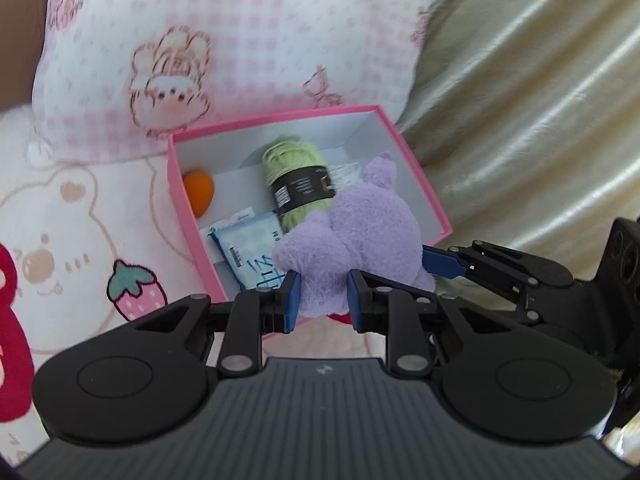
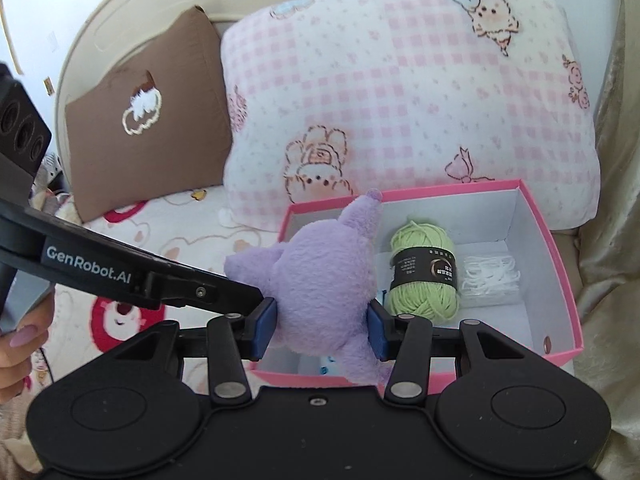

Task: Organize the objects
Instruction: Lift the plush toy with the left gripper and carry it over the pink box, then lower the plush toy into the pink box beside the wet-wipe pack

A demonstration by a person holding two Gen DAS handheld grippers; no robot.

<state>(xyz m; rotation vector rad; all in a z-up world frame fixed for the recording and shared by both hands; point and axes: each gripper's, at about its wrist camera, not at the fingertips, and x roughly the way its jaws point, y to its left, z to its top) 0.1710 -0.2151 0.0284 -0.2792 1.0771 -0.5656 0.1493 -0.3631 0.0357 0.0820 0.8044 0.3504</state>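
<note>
A purple plush toy (image 1: 360, 224) hangs over the near part of an open pink box (image 1: 280, 114) that sits on the bed. My left gripper (image 1: 324, 300) is shut on the toy's lower edge, blue pads pressing from both sides. The right gripper (image 1: 430, 264) reaches in from the right and touches the toy's side. In the right wrist view, my right gripper (image 2: 322, 330) is shut on the plush toy (image 2: 320, 272), with the left gripper (image 2: 260, 294) coming in from the left. Inside the box (image 2: 440, 188) lie green yarn (image 2: 424, 280), an orange sponge (image 1: 199, 196), a blue packet (image 1: 252, 252) and a clear packet (image 2: 490, 276).
A pink checked pillow (image 2: 400, 100) leans right behind the box, and a brown cushion (image 2: 144, 120) stands to its left. The bed sheet (image 1: 80, 220) has bear and strawberry prints. Shiny beige fabric (image 1: 520, 100) hangs on the right. A person's hand (image 2: 20, 344) holds the left gripper.
</note>
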